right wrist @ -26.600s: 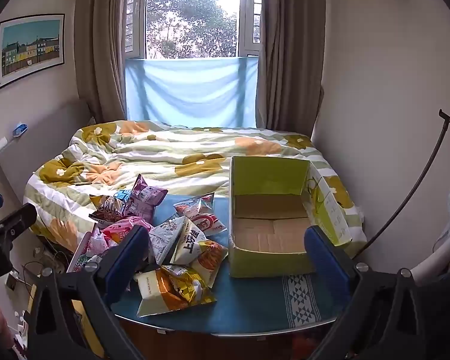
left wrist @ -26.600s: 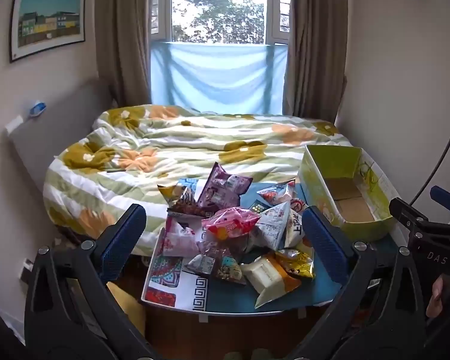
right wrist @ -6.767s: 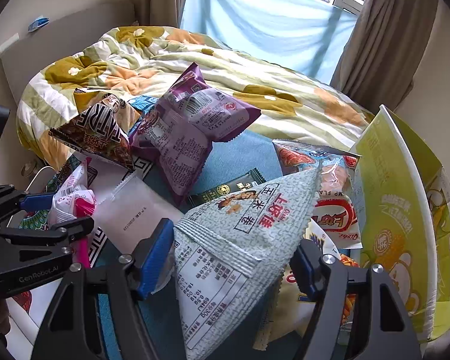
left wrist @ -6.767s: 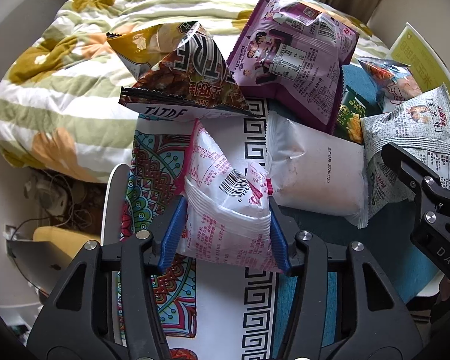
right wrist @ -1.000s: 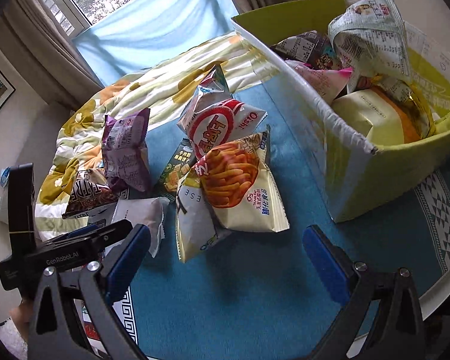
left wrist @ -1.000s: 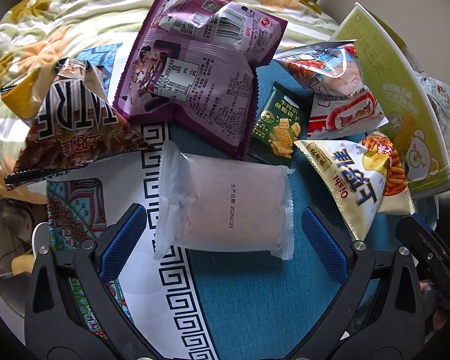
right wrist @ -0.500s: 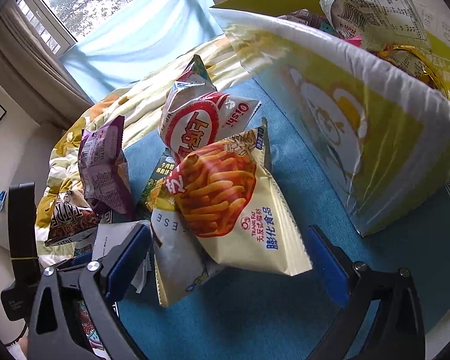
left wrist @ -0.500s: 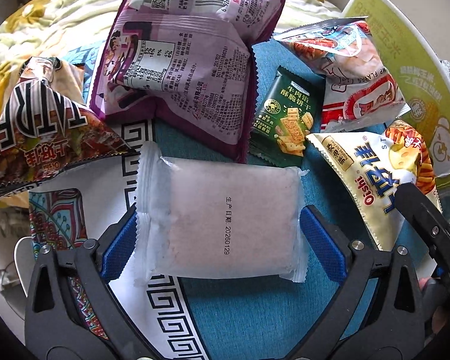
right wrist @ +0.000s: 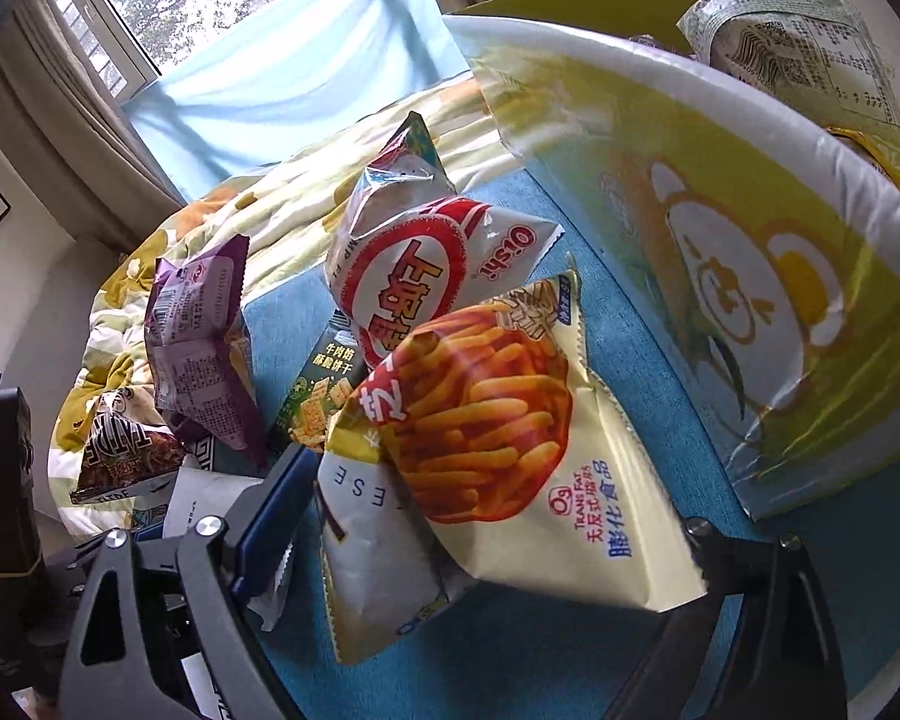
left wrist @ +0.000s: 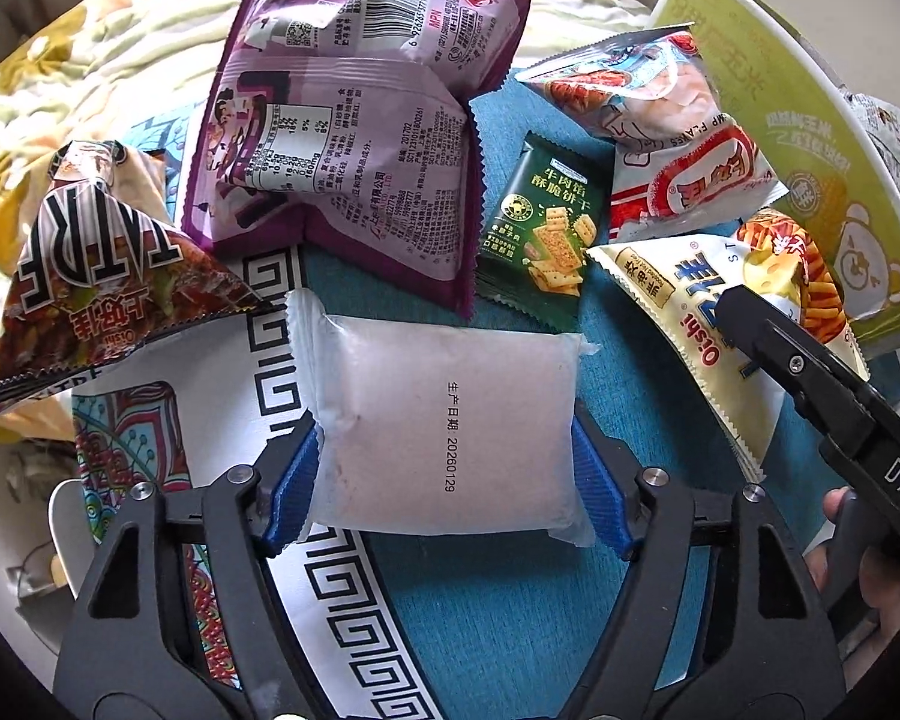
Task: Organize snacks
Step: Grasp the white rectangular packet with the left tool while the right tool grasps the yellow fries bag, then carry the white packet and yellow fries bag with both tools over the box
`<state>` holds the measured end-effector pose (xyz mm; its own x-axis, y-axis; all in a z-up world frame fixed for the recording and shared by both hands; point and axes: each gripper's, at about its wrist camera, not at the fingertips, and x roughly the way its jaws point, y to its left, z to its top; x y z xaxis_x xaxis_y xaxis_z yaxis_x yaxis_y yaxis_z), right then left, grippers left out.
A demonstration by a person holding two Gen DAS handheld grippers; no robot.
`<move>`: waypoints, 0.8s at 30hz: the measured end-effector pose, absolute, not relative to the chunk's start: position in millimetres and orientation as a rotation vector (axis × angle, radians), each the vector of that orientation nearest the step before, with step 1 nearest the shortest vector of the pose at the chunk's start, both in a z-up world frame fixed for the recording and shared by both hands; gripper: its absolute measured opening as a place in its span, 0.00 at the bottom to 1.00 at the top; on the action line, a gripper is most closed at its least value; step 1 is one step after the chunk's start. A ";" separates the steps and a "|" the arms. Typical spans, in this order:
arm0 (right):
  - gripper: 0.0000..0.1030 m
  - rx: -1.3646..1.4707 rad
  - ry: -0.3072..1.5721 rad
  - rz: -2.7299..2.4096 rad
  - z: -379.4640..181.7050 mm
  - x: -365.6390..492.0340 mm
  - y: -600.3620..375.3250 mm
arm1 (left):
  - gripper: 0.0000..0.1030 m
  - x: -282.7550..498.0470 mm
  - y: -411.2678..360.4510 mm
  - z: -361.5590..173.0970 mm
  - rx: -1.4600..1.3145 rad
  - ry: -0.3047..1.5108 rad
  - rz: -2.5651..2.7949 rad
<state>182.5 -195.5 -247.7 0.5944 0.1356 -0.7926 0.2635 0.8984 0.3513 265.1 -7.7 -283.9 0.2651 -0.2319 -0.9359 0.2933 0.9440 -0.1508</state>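
Observation:
A white frosted packet lies flat on the table, and my left gripper is closing on it, its blue pads pressing both short sides. A yellow cheese-stick bag stands between the fingers of my right gripper, whose jaws are closing. The left pad sits close by the bag's edge, and the bag's corner hides the right pad. Behind it stand a red-and-white shrimp-chip bag, a green cracker packet, a purple bag and a brown bag.
A yellow-green box with several snack bags inside stands right of the pile. The table wears a blue cloth and a patterned mat. A flowered quilt on the bed lies beyond. A person's fingers hold the right gripper.
My left jaws have come in from wide apart onto the white packet's sides. My right gripper has sunk closer around the yellow bag and its jaws have narrowed a little.

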 end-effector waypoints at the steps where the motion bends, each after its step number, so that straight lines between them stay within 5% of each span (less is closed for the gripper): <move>1: 0.87 0.460 0.943 -0.076 -247.9 183.5 -194.9 | 0.69 263.9 -5.9 -284.0 0.051 1.257 -0.355; 7: 0.86 0.479 0.950 -0.069 -249.6 186.7 -197.1 | 0.69 254.6 7.8 -284.4 0.039 1.269 -0.354; 11: 0.60 0.435 0.955 -0.064 -246.7 183.2 -193.5 | 0.69 250.0 12.8 -283.8 0.026 1.278 -0.353; 24: 0.56 0.396 0.929 -0.025 -210.5 147.4 -188.2 | 0.69 213.4 35.3 -233.3 0.008 1.223 -0.373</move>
